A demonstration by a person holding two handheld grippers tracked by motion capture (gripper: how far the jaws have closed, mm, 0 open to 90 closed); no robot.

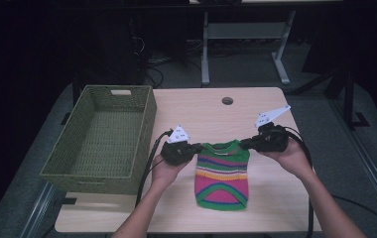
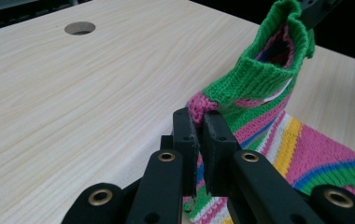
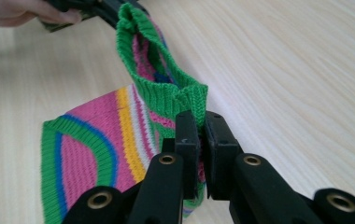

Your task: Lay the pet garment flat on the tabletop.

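While both clamp shoulders: left gripper (image 1: 195, 148), right gripper (image 1: 246, 144), striped sweater (image 1: 222, 176) (hem on table (image 1: 276, 203)).

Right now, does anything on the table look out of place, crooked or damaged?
Nothing stands out. The striped knitted sweater lies flat and straight on the table, with no visible hole or tear. The left gripper and the right gripper each pinch a top corner, lifting the green collar slightly. The woven basket sits square beside it.

A green woven basket (image 1: 102, 141) sits at the left of a pale wooden table (image 1: 196, 111), a round cable hole (image 1: 227, 100) at the table's far edge.
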